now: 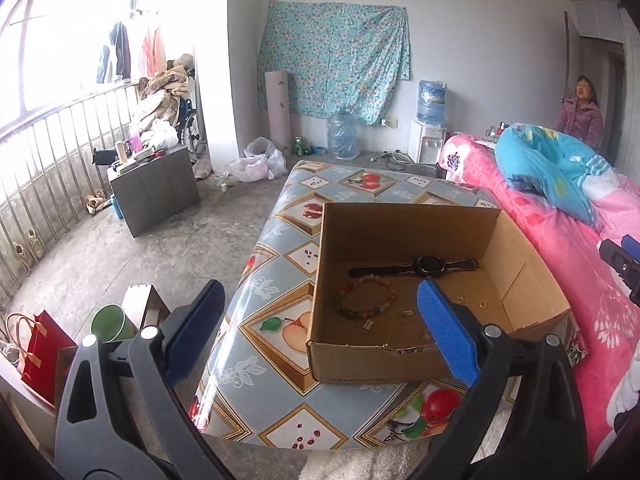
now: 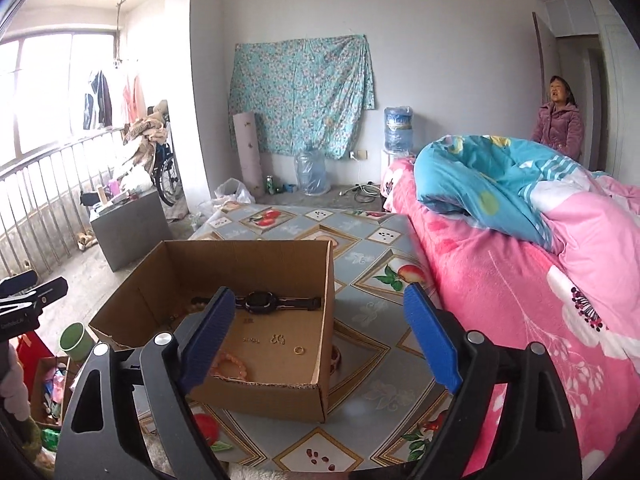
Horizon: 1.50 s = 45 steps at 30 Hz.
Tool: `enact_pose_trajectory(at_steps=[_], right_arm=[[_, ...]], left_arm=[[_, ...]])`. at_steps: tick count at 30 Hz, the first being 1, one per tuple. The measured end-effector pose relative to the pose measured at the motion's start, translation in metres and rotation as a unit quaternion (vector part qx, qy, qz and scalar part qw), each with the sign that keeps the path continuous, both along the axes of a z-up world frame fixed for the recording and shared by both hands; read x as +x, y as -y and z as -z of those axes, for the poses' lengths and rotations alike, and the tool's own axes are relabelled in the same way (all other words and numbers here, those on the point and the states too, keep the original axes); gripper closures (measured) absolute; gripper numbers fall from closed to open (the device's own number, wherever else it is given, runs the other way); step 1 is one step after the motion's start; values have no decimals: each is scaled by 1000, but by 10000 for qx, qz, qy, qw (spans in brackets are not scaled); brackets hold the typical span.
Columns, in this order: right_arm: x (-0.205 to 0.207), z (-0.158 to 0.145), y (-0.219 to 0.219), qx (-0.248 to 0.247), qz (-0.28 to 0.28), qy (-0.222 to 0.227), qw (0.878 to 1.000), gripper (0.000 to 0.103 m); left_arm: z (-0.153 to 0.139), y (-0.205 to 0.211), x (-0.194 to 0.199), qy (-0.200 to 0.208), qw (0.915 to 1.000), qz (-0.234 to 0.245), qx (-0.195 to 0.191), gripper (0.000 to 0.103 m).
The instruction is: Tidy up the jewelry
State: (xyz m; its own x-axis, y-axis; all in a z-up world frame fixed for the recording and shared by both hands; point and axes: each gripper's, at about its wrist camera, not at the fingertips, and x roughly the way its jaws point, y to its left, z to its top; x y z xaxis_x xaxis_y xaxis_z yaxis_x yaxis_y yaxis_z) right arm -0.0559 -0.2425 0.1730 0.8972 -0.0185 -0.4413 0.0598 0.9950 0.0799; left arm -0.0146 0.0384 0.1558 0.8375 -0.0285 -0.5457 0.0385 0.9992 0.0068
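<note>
An open cardboard box (image 1: 404, 220) stands on a table with a fruit-pattern cloth (image 1: 280, 224). Inside lie a black watch (image 1: 430, 268), a beaded bracelet (image 1: 366, 298), a gold ring (image 1: 484, 305) and small earrings (image 1: 463, 299). The right wrist view shows the box (image 2: 248, 256), the watch (image 2: 260, 302), the ring (image 2: 299, 350), earrings (image 2: 277, 338) and a pink bracelet (image 2: 232, 364). My left gripper (image 1: 320, 328) is open and empty, above the box's near left corner. My right gripper (image 2: 320, 340) is open and empty, above the box's near right corner.
A bed with pink bedding (image 2: 520, 280) and a blue quilt (image 2: 480, 176) runs along the table's right side. A grey cabinet (image 1: 156, 188), a green cup (image 1: 112, 320) and a red bag (image 1: 40, 352) stand on the left. A person (image 2: 558, 120) stands by the far door.
</note>
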Motion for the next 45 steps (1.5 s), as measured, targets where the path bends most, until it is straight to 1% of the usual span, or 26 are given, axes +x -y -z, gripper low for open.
enact_pose_trajectory(at_steps=[2, 5, 7, 9, 11, 13, 15, 17, 22, 25, 29, 31, 36, 45], right_arm=[[-2, 1, -5, 52, -48, 40, 10000, 19], [-5, 5, -17, 29, -161, -33, 9999, 19], [-7, 9, -23, 88, -282, -130, 9995, 19], [-6, 16, -29, 109, -403, -315, 9986, 19], [-6, 24, -35, 86, -459, -530, 9975, 19], [-5, 33, -37, 155, -535, -779, 9954, 19], [-2, 42, -40, 211, -563, -1038, 9928, 19], [4, 53, -43, 294, -605, -1339, 9887, 19], [22, 83, -46, 488, -598, -2063, 9754, 19], [32, 93, -47, 625, -649, -2299, 9690, 19], [41, 100, -49, 699, -666, -2459, 9645, 19], [45, 101, -50, 704, -689, -2500, 9632, 19], [50, 104, -52, 694, -717, -2630, 9596, 19], [52, 106, -53, 683, -730, -2704, 9575, 19]], left_arm=[[2, 5, -4, 12, 10000, 8, -88, 9], [10, 15, -9, 44, 9995, 121, -283, 8], [21, 24, -9, 15, 9999, 47, -106, 8], [37, 33, -2, -277, 9996, 67, 75, 8], [52, 34, 4, -664, 9977, 82, -46, 8], [64, 33, 7, -914, 9956, 39, -179, 8], [75, 33, 11, -1147, 9933, -12, -161, 8], [81, 34, 14, -1343, 9908, -37, -150, 8], [89, 35, 20, -1618, 9867, -96, -160, 8], [95, 36, 29, -1884, 9819, -143, -138, 8], [105, 36, 37, -2132, 9767, -201, -127, 8], [107, 37, 40, -2186, 9754, -215, -163, 8], [109, 38, 45, -2222, 9746, -210, -170, 8], [111, 45, 43, -2266, 9739, -86, -142, 8]])
